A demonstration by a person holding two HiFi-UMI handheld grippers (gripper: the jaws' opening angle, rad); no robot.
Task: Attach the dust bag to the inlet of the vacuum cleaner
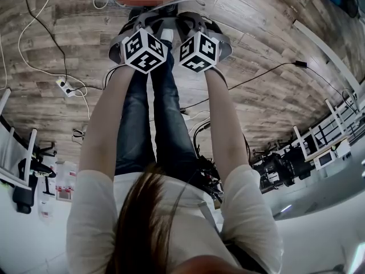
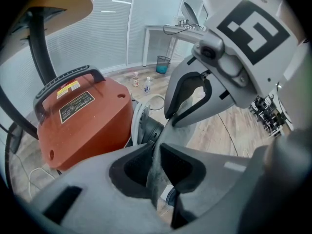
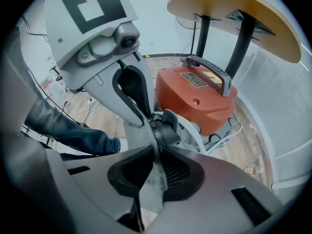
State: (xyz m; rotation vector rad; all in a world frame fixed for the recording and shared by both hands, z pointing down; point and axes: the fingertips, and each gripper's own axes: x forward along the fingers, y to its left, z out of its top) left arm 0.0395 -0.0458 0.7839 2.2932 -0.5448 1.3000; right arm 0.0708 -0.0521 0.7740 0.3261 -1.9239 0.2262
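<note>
**Inspector:** State the position of the dust bag [image 3: 152, 186].

**Technician:** It hangs just in front of the vacuum cleaner [image 3: 195, 94], on the side where the black inlet [image 3: 165, 130] projects from the orange body. The vacuum cleaner stands on the wooden floor [image 1: 274, 33].

**Inspector:** Jaw condition?

**Technician:** The left gripper [image 2: 155, 167] has its jaws drawn narrow on a fold of the grey bag cloth. The right gripper [image 3: 155, 172] clamps another part of the same edge in the same way. The cloth runs stretched between the two, directly before the inlet.

**Inspector:** Progress?

**Technician:** The bag is off the floor, held by both grippers and presented at the inlet side of the vacuum cleaner. That stage appears complete. Seating is not confirmed. No view shows the bag opening round the inlet, and the cloth hides the contact line.

**Inspector:** Remaining work?

**Technician:** In my judgement, three steps remain. Align the opening with the inlet, push it over the rim, then release both grips.
</note>
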